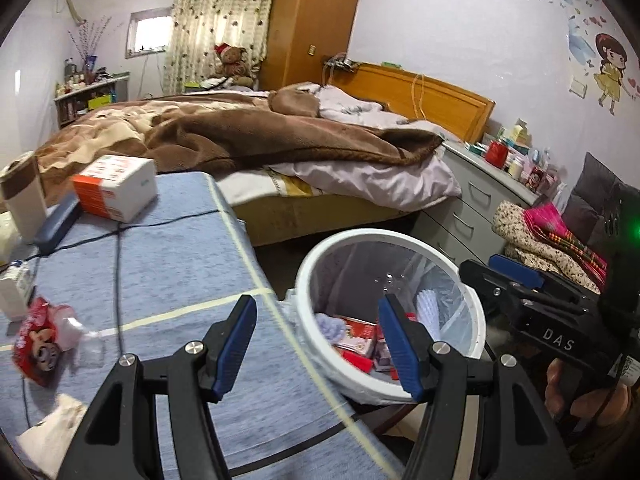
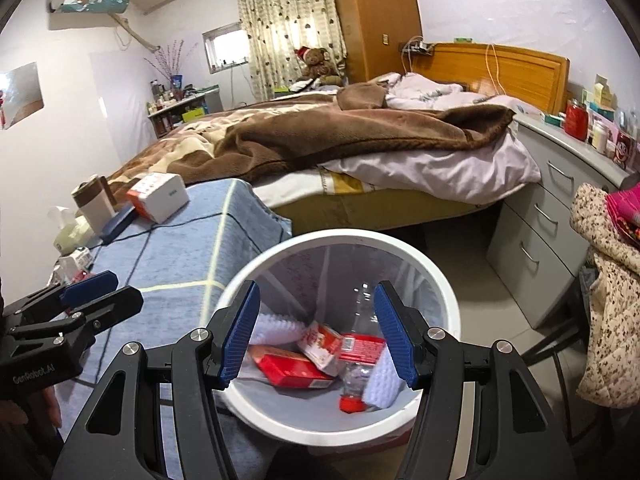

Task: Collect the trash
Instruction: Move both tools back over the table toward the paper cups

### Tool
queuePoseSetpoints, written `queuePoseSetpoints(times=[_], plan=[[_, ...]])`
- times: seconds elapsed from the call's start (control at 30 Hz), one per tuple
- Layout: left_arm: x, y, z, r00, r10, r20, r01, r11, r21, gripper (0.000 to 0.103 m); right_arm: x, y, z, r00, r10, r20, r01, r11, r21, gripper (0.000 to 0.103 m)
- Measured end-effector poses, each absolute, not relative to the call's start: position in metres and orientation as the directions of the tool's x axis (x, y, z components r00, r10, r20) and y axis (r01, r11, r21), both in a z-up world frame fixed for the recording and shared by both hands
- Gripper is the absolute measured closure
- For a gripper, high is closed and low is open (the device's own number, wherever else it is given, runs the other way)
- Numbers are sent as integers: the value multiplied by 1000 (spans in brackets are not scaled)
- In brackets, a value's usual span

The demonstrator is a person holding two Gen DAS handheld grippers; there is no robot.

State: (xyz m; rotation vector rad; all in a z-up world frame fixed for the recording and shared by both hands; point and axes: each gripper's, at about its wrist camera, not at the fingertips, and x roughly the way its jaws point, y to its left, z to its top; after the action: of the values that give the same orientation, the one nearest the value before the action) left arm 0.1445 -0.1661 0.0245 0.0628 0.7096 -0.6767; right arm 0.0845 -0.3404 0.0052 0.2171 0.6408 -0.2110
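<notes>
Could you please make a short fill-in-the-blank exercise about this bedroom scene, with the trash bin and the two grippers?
1. The white trash bin stands on the floor beside the table covered with a ____ cloth.
2. The plastic bottle inside the bin has a ____ cap.
3. Between the fingers of the right gripper there is ____ held.
4. A crumpled red snack wrapper lies on the ____.

Missing words: blue; red; nothing; table

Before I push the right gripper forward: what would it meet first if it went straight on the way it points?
Probably the trash inside the white bin: the open right gripper points down into its mouth, at the clear bottle with the red label. Depth is uncertain.
</notes>
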Motion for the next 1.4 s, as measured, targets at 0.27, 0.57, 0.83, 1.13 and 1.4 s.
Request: queuePoseSetpoints(times=[0.27, 0.57, 0.83, 1.13, 1.4], plan=[[140, -120, 36, 619, -521, -588, 545, 824, -155, 36, 87, -312, 11, 805, -86, -587, 206, 968, 141, 42], [141, -62, 38, 670, -473, -572, 469, 867, -167, 35, 90, -278, 15, 819, -44, -573, 145, 980, 133, 42], [141, -12, 36, 715, -416, -562, 391, 904, -171, 34, 95, -247, 14, 820, 18, -572, 82, 986, 149, 38], [144, 50, 33, 762, -335, -554, 275, 942, -191, 30, 108, -207, 6, 790, 117, -602, 0, 982, 191, 37], [150, 98, 21, 769, -256, -586, 185, 966, -179, 29, 119, -166, -5, 744, 204, -637, -83, 973, 215, 37]])
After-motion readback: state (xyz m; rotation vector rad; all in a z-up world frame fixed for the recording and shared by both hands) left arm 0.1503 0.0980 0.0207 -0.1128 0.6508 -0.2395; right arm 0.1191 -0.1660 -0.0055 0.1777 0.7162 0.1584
